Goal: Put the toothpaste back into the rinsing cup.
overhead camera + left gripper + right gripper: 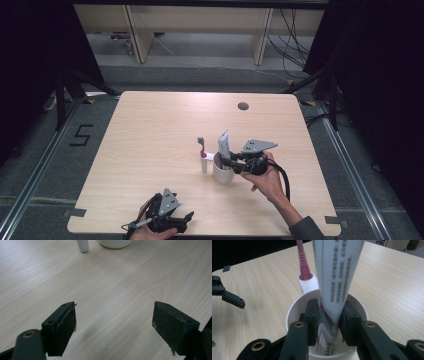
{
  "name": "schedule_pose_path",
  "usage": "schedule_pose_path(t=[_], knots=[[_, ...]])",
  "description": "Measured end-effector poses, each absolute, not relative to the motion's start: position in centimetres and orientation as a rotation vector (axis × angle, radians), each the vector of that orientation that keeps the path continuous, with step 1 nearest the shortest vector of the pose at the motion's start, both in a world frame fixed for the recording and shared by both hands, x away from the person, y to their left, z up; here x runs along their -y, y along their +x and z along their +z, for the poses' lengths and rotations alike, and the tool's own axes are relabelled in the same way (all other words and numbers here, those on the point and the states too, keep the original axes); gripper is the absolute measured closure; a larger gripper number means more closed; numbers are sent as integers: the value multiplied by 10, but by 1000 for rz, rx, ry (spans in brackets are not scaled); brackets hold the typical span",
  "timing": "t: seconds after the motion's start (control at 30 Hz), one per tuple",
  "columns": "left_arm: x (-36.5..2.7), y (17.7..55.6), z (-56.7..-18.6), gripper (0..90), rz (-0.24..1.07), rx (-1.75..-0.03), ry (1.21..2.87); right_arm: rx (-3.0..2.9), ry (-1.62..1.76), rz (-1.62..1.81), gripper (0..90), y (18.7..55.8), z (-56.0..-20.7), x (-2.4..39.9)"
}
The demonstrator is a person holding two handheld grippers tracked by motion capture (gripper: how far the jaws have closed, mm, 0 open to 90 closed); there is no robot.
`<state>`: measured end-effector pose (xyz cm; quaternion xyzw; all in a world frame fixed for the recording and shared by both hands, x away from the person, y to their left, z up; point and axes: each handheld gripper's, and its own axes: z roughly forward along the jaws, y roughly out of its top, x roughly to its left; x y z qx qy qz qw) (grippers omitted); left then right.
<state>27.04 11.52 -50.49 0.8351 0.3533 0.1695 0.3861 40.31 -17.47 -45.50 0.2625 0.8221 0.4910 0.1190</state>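
Note:
A white cup [222, 175] stands right of the table's middle with a white toothpaste tube [223, 144] upright in it. A pink toothbrush [202, 146] stands in a small white holder [204, 164] fixed to the cup's left side. My right gripper [227, 161] reaches over the cup's rim from the right. In the right gripper view its pads [314, 315] pinch the tube [337, 272] just above the cup [294, 307], so the right gripper [329, 320] is shut on it. My left gripper [189, 218] rests open near the front edge, nothing between its pads [63, 325].
The light wooden table [150, 130] has a round cable hole [243, 106] near its far edge. In the left gripper view the cup's base [115, 243] and the holder's foot [83, 246] stand ahead of the left gripper [113, 325]. Dark floor, rails and cables surround the table.

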Motion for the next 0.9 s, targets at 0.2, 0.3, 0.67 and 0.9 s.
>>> schedule_pose_path(t=[0.2, 0.3, 0.67, 0.9], knots=[[-115, 271, -505, 190, 435, -900, 2129, -2422, 750, 1384, 782, 404, -456, 173], [-115, 271, -505, 190, 433, -901, 2119, -2458, 782, 1383, 776, 402, -457, 171], [-115, 270, -505, 190, 431, -894, 2132, -2446, 771, 1405, 728, 400, -454, 171], [-115, 270, -504, 190, 430, -893, 2136, -2433, 776, 1420, 689, 397, -449, 175]])
